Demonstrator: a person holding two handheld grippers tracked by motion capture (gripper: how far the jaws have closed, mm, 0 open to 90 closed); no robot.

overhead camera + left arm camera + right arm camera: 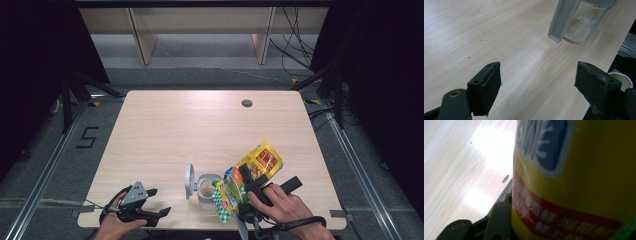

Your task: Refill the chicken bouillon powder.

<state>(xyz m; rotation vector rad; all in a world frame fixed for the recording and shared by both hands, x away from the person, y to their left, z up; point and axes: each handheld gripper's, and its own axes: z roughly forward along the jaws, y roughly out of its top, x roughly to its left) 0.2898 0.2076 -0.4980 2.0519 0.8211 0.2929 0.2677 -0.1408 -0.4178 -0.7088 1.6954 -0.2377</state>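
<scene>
Right gripper point(248, 186) – clamps yellow snack bag point(252, 172) | left gripper point(537, 87) – wide apart, nothing held | container point(206, 187) lid open

Even overhead light on the table, dark surrounds

The table point(200, 130) is lit softly and evenly in the high view, blackness flanking it on both sides. In the right gripper view, white glare blooms on the wood left of the yellow packet point(579, 182), which is badly out of focus.
</scene>
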